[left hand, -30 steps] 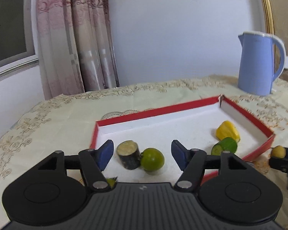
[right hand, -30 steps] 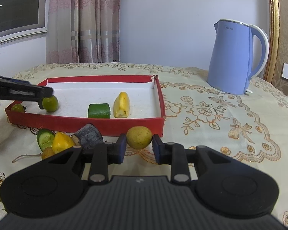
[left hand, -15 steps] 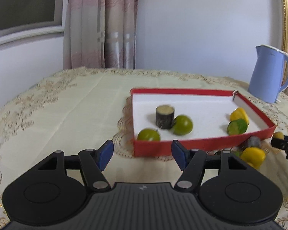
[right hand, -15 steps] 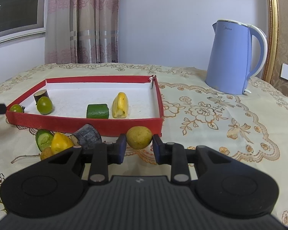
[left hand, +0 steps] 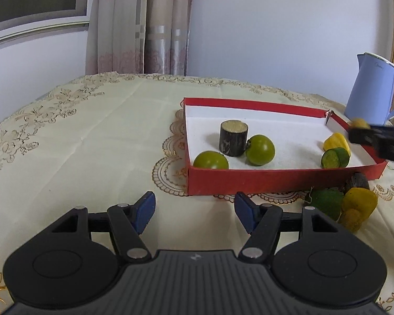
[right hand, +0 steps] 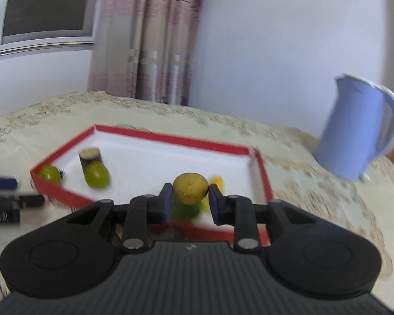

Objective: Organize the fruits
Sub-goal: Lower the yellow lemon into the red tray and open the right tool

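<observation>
My left gripper (left hand: 192, 211) is released, its blue pads spread wide with nothing between them, low over the bare cloth of the counter (left hand: 78, 141) in front of the red tray (left hand: 275, 179). My right gripper (right hand: 189, 197) is clenched on a round yellow-brown fruit (right hand: 190, 188) — the pads press it from both sides, and it is lifted above the near wall of the tray, over the tray's right part. The right wrist view is blurred, so small details there I cannot tell.

On the counter just outside the tray's near wall, toward its right corner, lies a small heap: a green piece (left hand: 325, 200), a yellow piece (left hand: 359, 202) touching it, a smaller yellow bit (left hand: 350, 219) in front, and a dark cylinder piece (left hand: 357, 181) behind, against the wall.

Inside the tray, in the near left corner, sits a green round fruit (left hand: 211, 160). A little farther stands a dark cane piece (left hand: 233, 137) upright, with a second green round fruit (left hand: 260, 149) touching its right side. On the right side of the tray lies a green cucumber chunk (left hand: 335, 157), and just behind it a yellow fruit piece (left hand: 336, 141).

Farther still, beyond the tray's right far corner, stands a blue kettle (left hand: 371, 89) — near the far right edge of the counter.
</observation>
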`<state>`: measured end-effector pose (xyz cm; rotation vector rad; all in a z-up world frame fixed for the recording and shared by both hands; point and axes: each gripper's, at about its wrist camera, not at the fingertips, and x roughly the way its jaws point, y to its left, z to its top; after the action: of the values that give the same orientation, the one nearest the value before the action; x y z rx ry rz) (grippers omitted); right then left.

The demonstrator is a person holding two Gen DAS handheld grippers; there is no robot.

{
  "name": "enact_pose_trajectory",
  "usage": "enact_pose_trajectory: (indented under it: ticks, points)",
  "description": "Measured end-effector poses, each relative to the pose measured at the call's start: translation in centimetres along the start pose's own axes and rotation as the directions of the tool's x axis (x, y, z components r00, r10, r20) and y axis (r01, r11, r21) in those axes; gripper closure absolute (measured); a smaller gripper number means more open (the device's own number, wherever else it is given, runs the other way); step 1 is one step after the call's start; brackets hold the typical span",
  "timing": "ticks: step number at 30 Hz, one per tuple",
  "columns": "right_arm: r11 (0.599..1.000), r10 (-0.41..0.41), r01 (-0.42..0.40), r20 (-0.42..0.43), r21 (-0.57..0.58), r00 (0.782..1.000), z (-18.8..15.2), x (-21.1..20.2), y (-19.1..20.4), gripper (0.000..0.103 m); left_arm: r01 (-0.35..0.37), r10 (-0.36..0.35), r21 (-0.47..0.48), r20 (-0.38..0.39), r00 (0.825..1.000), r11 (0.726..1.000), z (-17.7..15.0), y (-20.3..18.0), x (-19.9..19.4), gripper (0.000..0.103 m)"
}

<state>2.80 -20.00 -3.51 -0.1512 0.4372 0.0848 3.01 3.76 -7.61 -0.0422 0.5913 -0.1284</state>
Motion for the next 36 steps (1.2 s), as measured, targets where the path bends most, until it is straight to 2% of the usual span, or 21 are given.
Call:
enact_pose_trajectory:
  ticks: [3, 9, 20, 22, 24, 27, 31, 33, 36]
  points:
    - [0.999, 0.011, -0.013, -0.048, -0.045, 0.999, 1.4, 2.8, 1.3, 0.076, 0.006, -0.006, -0.007, -0.002, 1.0, 1.0, 0.0, 0.1, 0.1, 0.037]
    - [0.998, 0.03, -0.039, -0.152, -0.056, 0.988, 2.1, 7.3, 2.9, 0.076, 0.018, -0.018, -0.017, -0.012, 1.0, 1.0, 0.0, 0.3, 0.2, 0.035]
    - [0.999, 0.014, -0.023, -0.213, -0.043, 0.977, 1.8, 9.8, 3.4, 0.076, 0.026, -0.027, -0.01, -0.024, 0.999, 1.0, 0.0, 0.2, 0.4, 0.029]
    - [0.998, 0.002, -0.018, -0.238, -0.068, 0.971, 1.8, 10.0, 3.7, 0.068, 0.024, -0.024, 0.001, -0.027, 0.999, 1.0, 0.0, 0.0, 0.5, 0.028]
    - [0.998, -0.013, -0.002, -0.221, -0.068, 0.975, 1.9, 9.7, 3.7, 0.063, 0.021, -0.021, 0.005, -0.029, 0.999, 1.0, 0.0, -0.1, 0.5, 0.028]
    - [0.999, 0.021, -0.027, -0.208, -0.027, 0.978, 2.0, 8.7, 3.3, 0.063, 0.013, -0.012, 0.007, -0.029, 1.0, 1.0, 0.0, -0.1, 0.5, 0.027]
    - [1.0, 0.017, -0.016, -0.137, 0.01, 0.99, 1.5, 5.0, 1.9, 0.063, -0.004, 0.004, 0.002, -0.023, 1.0, 1.0, -0.1, 0.0, 0.3, 0.027]
    - [0.999, -0.001, 0.006, -0.102, 0.046, 0.995, 0.5, 2.7, 0.6, 0.063, -0.004, 0.004, 0.008, -0.019, 1.0, 1.0, -0.2, -0.1, 0.0, 0.027]
    - [0.993, -0.072, 0.077, -0.053, 0.086, 0.996, -1.5, -0.5, -1.3, 0.063, 0.011, -0.011, 0.013, -0.015, 1.0, 1.0, -0.2, -0.5, -0.6, 0.027]
